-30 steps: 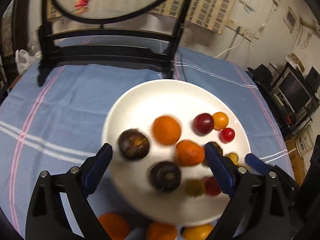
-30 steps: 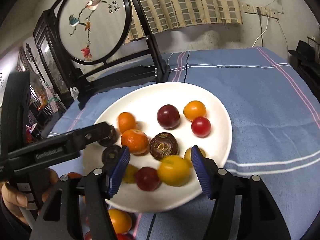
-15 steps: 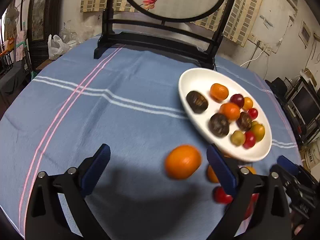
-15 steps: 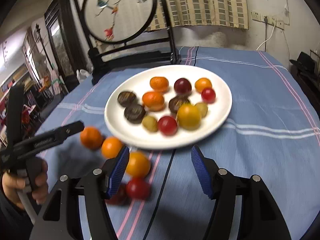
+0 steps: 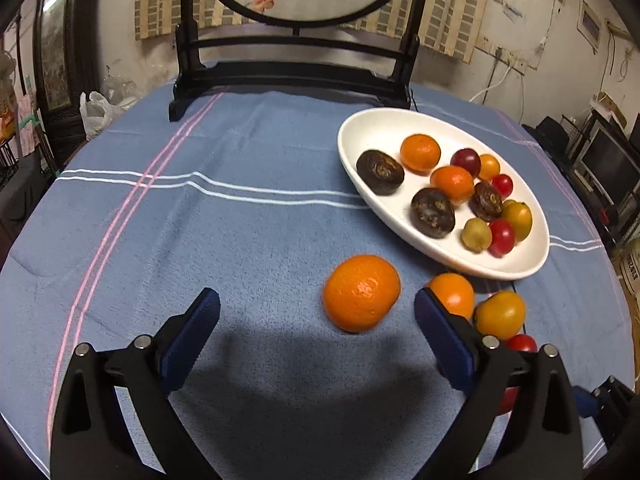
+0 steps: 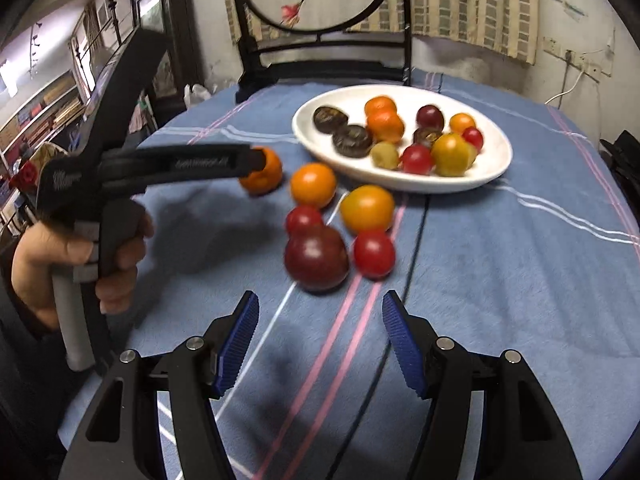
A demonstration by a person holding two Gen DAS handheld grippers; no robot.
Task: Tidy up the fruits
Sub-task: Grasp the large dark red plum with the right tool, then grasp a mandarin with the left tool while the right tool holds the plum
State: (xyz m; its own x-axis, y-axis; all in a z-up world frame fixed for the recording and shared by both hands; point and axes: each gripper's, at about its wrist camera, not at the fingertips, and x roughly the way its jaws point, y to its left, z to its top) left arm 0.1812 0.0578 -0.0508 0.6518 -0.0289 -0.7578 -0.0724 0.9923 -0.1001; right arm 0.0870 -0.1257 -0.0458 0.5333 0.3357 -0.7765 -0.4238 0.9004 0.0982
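While both grippers' fingers are released, the mandarin (image 5: pixel 361 293) is best centred between the left gripper (image 5: pixel 316 316) fingers before squeezing.

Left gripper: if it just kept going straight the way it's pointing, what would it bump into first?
Probably the large mandarin lying on the blue tablecloth, just ahead of the left gripper and nearer its right jaw; depth is unclear.

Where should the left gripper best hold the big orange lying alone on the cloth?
Probably across the big orange at its widest middle, coming down from above: it is round, and the cloth is free on both sides. The left gripper is open.
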